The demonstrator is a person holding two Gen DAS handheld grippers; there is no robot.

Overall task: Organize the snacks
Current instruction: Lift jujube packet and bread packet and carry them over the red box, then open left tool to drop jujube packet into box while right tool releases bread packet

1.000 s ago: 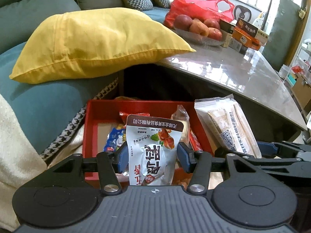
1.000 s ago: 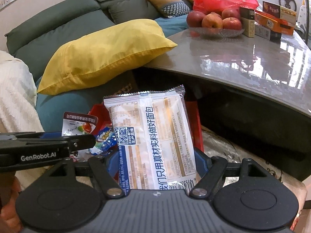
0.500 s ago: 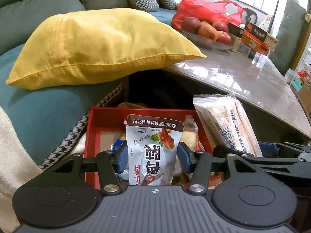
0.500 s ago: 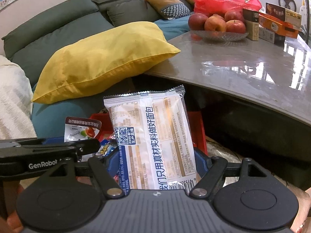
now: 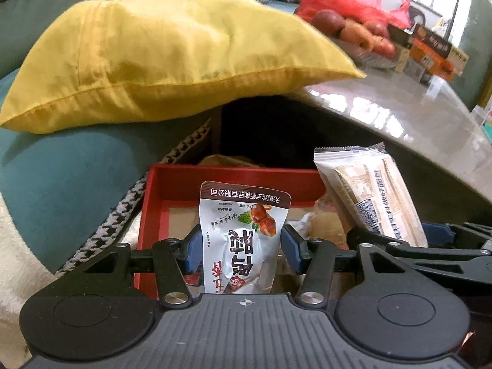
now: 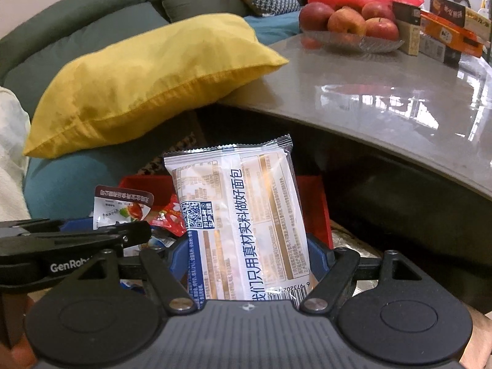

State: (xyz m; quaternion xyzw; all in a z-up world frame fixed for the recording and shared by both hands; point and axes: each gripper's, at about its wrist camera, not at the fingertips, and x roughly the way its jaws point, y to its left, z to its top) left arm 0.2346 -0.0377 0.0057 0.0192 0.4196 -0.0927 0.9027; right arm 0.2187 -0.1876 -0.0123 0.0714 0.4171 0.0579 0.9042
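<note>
1. Here, my left gripper clamps the chestnut pouch; my right gripper clamps the bread packet.
2. Both hang above the red box; step, I judge: carrying; next, place them on the table.

**Sofa and glossy table**

Ahead and to the left, a yellow pillow lies on a teal sofa with dark green back cushions. Ahead right, a grey table mirrors bright window light.
</note>
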